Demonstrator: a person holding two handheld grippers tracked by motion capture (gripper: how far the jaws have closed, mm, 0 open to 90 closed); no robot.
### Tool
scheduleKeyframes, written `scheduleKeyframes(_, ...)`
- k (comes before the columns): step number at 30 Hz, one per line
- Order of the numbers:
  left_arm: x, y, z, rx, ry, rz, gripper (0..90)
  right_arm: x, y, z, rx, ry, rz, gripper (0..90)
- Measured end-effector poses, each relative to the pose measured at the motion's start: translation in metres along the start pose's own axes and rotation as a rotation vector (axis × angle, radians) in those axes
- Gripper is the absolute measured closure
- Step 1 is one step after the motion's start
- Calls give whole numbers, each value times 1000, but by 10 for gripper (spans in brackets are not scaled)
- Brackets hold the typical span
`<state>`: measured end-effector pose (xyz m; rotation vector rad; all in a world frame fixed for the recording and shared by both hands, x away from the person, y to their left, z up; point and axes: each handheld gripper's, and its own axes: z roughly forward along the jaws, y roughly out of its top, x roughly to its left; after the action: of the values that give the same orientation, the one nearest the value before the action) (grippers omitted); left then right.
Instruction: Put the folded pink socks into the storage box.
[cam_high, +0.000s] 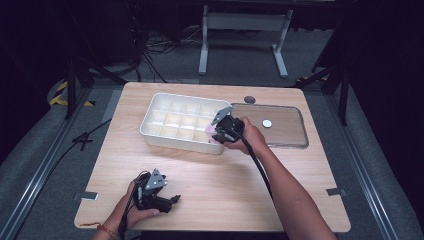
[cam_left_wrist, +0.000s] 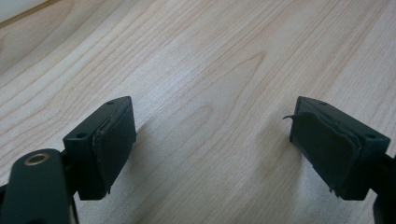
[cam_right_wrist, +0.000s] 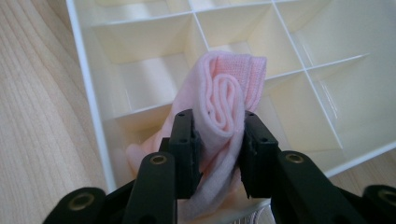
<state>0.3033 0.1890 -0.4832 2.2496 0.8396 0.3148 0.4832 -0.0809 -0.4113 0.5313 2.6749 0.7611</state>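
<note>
A light wooden tabletop with rounded corners (cam_high: 210, 185) stands in a dim room, lit from above so that its pale grain shows bright against the dark around it. Under and around it lies a grey carpeted floor (cam_high: 45, 165). Two grey metal rails (cam_high: 35, 187) run along the floor on either side of the tabletop. Beyond the far edge stands a white metal stand with two legs and flat feet (cam_high: 242, 37), and black cables (cam_high: 160, 47) lie in loose loops on the floor to its left. A strip of yellow-and-black hazard tape (cam_high: 60, 95) marks the floor at the left. The far walls are lost in blackness.
</note>
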Motion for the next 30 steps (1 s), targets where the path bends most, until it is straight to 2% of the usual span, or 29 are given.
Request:
scheduleKeyframes(3, 0, 0, 0, 0, 0, 0, 148, 0, 2, 3, 48, 10, -10, 702)
scheduleKeyframes(4, 0, 0, 0, 0, 0, 0, 148, 0, 2, 3, 48, 10, -10, 702)
scheduleKeyframes(5, 0, 0, 0, 0, 0, 0, 148, 1, 4, 4, 67, 13, -25, 703)
scheduleKeyframes(11, 0, 0, 0, 1, 1, 4, 148, -1, 8, 6, 105, 27, -40, 705)
scheduleKeyframes(15, 0, 0, 0, 3, 0, 5, 147, -1, 13, 8, 145, 34, -77, 707)
scheduleKeyframes(22, 0, 0, 0, 3, 1, 6, 147, -2, 16, 10, 184, 45, -101, 707)
scheduleKeyframes(30, 0, 0, 0, 3, 0, 3, 147, -6, 12, 11, 163, 89, -55, 708)
